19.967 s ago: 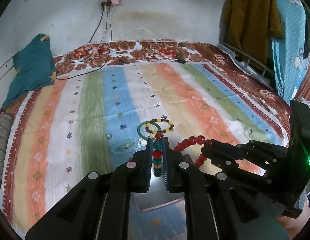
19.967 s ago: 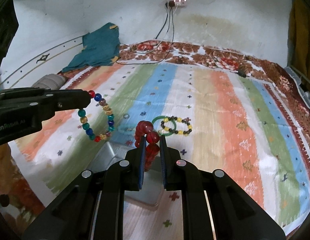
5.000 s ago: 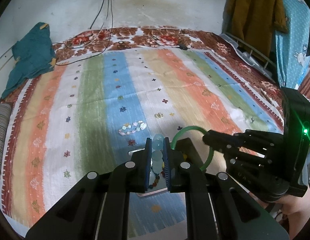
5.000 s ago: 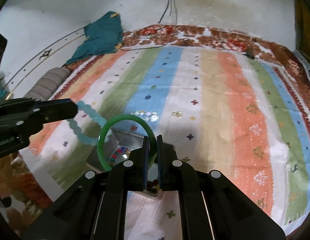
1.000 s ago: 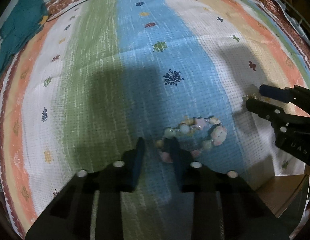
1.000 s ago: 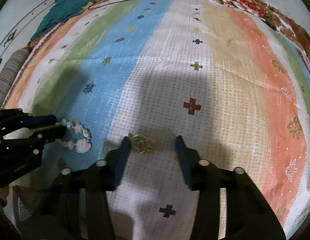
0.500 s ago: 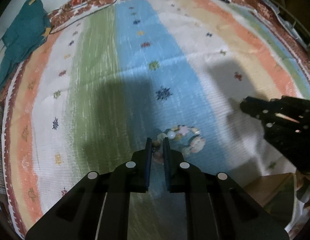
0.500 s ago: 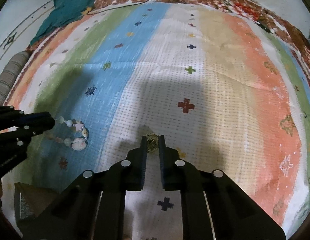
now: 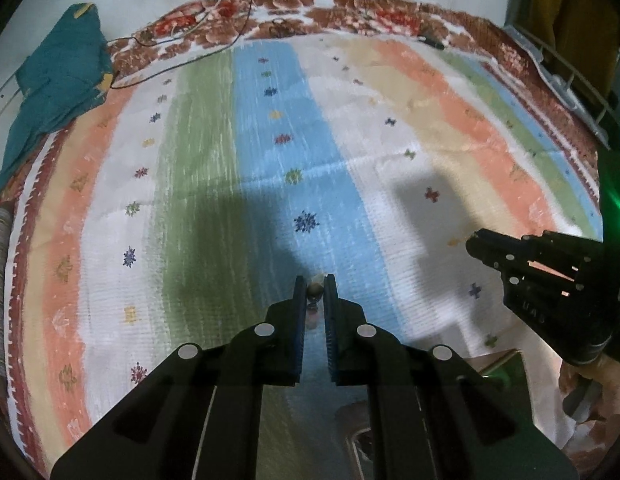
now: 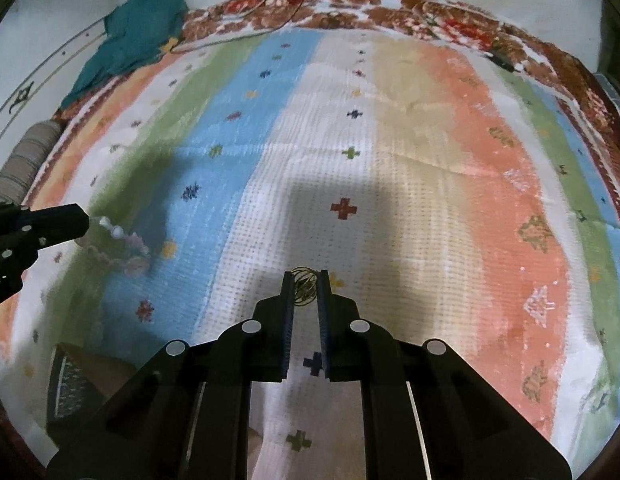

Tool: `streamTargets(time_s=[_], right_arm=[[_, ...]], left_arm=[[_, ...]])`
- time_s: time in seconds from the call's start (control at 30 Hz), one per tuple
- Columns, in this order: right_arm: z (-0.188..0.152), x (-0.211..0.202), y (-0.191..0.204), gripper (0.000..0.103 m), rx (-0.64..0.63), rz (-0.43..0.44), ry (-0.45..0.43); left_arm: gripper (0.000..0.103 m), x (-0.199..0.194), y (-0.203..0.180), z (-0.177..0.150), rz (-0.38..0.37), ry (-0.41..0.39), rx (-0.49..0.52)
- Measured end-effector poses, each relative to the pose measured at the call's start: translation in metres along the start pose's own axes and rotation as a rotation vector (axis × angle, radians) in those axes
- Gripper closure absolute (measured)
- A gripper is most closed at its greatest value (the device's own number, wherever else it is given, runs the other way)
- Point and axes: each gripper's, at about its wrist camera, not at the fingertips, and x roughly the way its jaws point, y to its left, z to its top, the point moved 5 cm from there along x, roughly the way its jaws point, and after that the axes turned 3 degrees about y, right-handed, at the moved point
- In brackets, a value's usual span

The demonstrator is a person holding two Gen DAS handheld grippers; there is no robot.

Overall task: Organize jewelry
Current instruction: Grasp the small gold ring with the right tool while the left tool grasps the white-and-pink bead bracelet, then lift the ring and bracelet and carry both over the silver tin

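My left gripper (image 9: 314, 285) is shut on a pale pink and white beaded bracelet (image 9: 313, 290) and holds it above the striped bedspread; only a bead or two show between the tips. In the right wrist view the bracelet (image 10: 118, 246) hangs blurred from the left gripper (image 10: 83, 222). My right gripper (image 10: 306, 280) is shut on thin gold wire hoops (image 10: 305, 287), lifted off the cloth. In the left wrist view the right gripper (image 9: 476, 242) is at the right. The tray (image 10: 70, 384) lies at lower left in the right wrist view, mostly hidden.
The striped bedspread (image 9: 270, 160) covers the bed. A teal cloth (image 9: 58, 80) lies at the far left corner with cables (image 9: 214, 40) beside it. A striped bolster (image 10: 22, 168) lies at the left edge. The tray also shows in the left wrist view (image 9: 506, 368).
Both grippers have shut on their pieces and lifted them off the cloth, pulling back toward me. A second ago both were open over the bracelet and the hoops.
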Motion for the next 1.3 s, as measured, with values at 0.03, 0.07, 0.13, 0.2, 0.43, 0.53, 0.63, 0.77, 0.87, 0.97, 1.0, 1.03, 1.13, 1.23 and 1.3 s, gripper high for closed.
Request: streamTargets(time_s=[0.03, 0.07, 0.13, 0.2, 0.43, 0.53, 0.63, 0.77, 0.87, 0.97, 1.0, 1.03, 1.13, 1.23, 1.3], right_arm=[[0.0, -0.004, -0.001, 0.091, 0.003, -0.001, -0.007], [0.0, -0.007, -0.002, 0.091, 0.006, -0.003, -0.014], [0.0, -0.015, -0.003, 0.091, 0.011, -0.006, -0.028], [-0.001, -0.021, -0.004, 0.091, 0.013, -0.005, -0.039], [-0.006, -0.038, -0.003, 0.091, 0.027, 0.003, -0.072], [-0.005, -0.048, 0.0, 0.091, 0.026, 0.007, -0.092], [-0.008, -0.056, 0.005, 0.091, 0.013, 0.0, -0.11], [-0.011, -0.065, 0.008, 0.091, 0.008, -0.004, -0.128], [-0.013, -0.07, 0.009, 0.091, 0.01, -0.004, -0.138], [-0.013, -0.074, 0.013, 0.091, 0.003, 0.0, -0.15], [-0.013, -0.076, 0.014, 0.091, 0.003, 0.004, -0.154], [-0.014, -0.077, 0.015, 0.091, 0.003, 0.007, -0.158], [-0.016, -0.084, 0.018, 0.091, 0.0, 0.008, -0.172], [-0.02, -0.086, 0.02, 0.091, -0.003, -0.001, -0.167], [-0.023, -0.087, 0.021, 0.091, 0.001, 0.0, -0.168]], left_arm=[[0.095, -0.003, -0.001, 0.001, -0.004, -0.006, -0.001], [0.095, -0.005, -0.002, 0.001, -0.008, -0.011, -0.002], [0.095, -0.01, -0.004, 0.002, -0.02, -0.022, -0.003], [0.095, -0.015, -0.006, 0.002, -0.027, -0.031, -0.005], [0.095, -0.039, -0.01, 0.004, -0.063, -0.077, -0.024], [0.095, -0.047, -0.013, 0.002, -0.091, -0.083, -0.029], [0.095, -0.054, -0.014, 0.001, -0.098, -0.093, -0.03], [0.095, -0.063, -0.016, -0.001, -0.102, -0.112, -0.027], [0.095, -0.071, -0.018, -0.003, -0.094, -0.135, -0.014], [0.095, -0.075, -0.021, -0.005, -0.082, -0.148, -0.001], [0.095, -0.077, -0.023, -0.005, -0.083, -0.151, 0.005], [0.095, -0.078, -0.023, -0.006, -0.084, -0.153, 0.007], [0.095, -0.083, -0.027, -0.008, -0.092, -0.164, 0.015], [0.095, -0.089, -0.031, -0.009, -0.102, -0.176, 0.02], [0.095, -0.094, -0.034, -0.012, -0.11, -0.185, 0.023]])
